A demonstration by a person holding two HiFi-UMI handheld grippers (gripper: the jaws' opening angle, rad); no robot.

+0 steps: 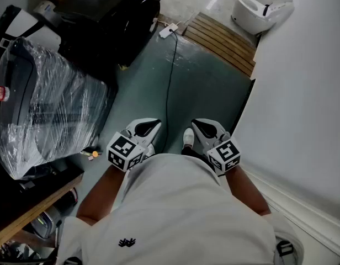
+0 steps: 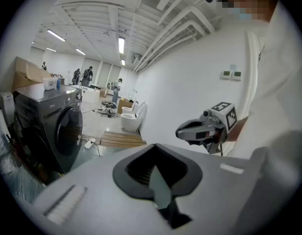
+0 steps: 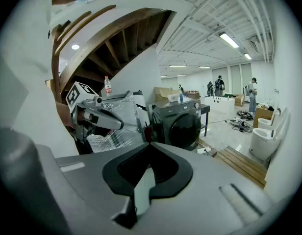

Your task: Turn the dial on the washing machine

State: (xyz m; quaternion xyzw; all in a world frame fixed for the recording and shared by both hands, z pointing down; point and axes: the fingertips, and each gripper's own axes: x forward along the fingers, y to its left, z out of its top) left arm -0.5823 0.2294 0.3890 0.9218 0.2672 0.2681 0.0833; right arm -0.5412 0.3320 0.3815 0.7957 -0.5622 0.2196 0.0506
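Observation:
The dark washing machine (image 1: 109, 21) stands at the far left of the floor, well ahead of me; it also shows as the washing machine (image 2: 53, 126) and, further off, the washing machine (image 3: 183, 124). Its dial is too small to make out. My left gripper (image 1: 153, 123) and right gripper (image 1: 196, 123) are held side by side close to my waist, pointing forward over the green floor. In its own view the left gripper (image 2: 155, 146) has its jaws together on nothing. So does the right gripper (image 3: 150, 145). Neither is near the machine.
A large appliance wrapped in clear plastic (image 1: 43, 104) stands at my left beside a dark bench (image 1: 26, 197). A power strip and cable (image 1: 169, 31) lie on the floor ahead. A slatted wooden platform (image 1: 222, 40) and a white toilet (image 1: 258, 7) lie beyond. A white wall (image 1: 302, 93) runs along my right.

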